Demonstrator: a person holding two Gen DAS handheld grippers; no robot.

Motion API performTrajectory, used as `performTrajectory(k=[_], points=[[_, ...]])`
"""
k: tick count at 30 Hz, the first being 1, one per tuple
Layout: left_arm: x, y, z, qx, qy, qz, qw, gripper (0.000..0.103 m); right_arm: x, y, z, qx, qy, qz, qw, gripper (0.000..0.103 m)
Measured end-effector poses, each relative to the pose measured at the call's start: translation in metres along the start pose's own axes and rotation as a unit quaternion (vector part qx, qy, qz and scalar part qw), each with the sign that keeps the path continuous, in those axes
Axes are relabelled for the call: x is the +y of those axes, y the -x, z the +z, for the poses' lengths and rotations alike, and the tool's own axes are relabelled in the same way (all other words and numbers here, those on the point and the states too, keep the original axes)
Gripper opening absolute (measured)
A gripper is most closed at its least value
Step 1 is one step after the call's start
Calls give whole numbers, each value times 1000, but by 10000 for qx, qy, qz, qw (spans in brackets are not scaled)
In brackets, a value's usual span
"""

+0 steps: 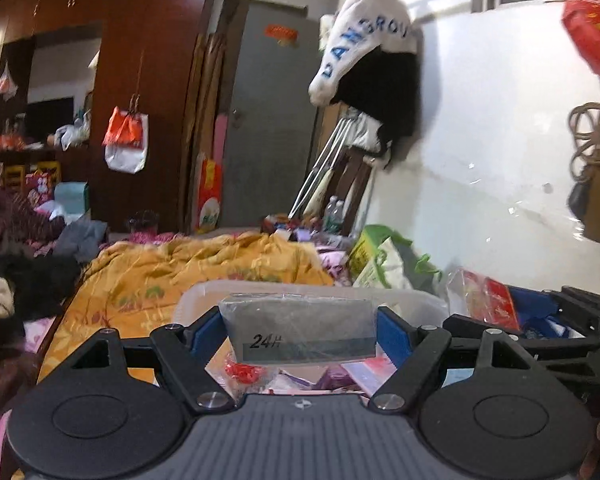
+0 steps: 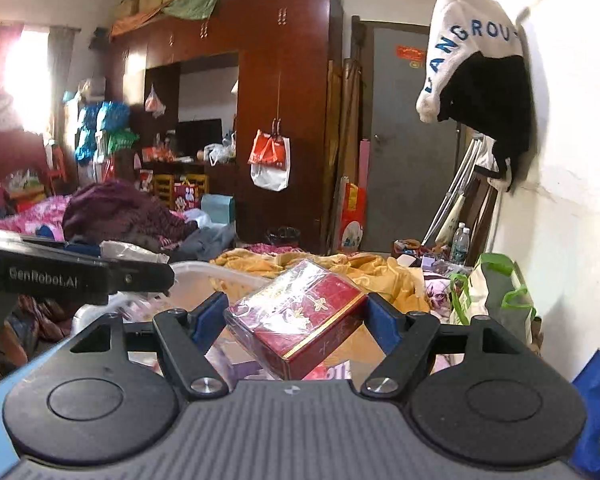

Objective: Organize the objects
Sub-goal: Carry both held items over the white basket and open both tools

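Observation:
My left gripper [image 1: 300, 328] is shut on a grey box [image 1: 300, 330] wrapped in clear film and marked "24H", held above a translucent white plastic bin [image 1: 416, 300] with mixed small items inside. My right gripper [image 2: 296, 320] is shut on a red box [image 2: 300, 320] with gold print in shiny film, tilted, above the same bin [image 2: 204, 272]. The right gripper shows at the right of the left wrist view [image 1: 548, 320], with the red box [image 1: 488, 304] in it. The left gripper's body shows at the left of the right wrist view [image 2: 80, 276].
The bin rests on a bed with a yellow quilt [image 1: 188, 276]. A green and white bag [image 2: 496, 292] leans by the white wall on the right. Clothes are piled at the left [image 2: 120, 212]. A brown wardrobe [image 2: 284, 80] and grey door [image 2: 408, 140] stand behind.

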State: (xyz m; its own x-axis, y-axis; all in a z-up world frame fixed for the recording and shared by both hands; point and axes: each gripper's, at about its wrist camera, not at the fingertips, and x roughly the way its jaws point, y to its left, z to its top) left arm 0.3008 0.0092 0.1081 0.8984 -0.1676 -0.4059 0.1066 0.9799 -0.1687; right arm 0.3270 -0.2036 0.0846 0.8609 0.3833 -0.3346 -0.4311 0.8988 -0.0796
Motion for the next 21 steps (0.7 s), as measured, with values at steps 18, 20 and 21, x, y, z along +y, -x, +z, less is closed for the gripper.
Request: performTrajectory(k=[18, 20, 21], points=[[13, 39, -34, -515, -418, 568, 9962, 102, 4, 72, -32, -290, -246, -489, 9981, 103], [12, 50, -38, -515, -483, 646, 9954, 102, 8, 78, -40, -62, -162, -504, 9986, 103], [12, 54, -39, -486, -510, 601, 9957, 102, 11, 79, -44, 9, -58, -504, 9987, 103]])
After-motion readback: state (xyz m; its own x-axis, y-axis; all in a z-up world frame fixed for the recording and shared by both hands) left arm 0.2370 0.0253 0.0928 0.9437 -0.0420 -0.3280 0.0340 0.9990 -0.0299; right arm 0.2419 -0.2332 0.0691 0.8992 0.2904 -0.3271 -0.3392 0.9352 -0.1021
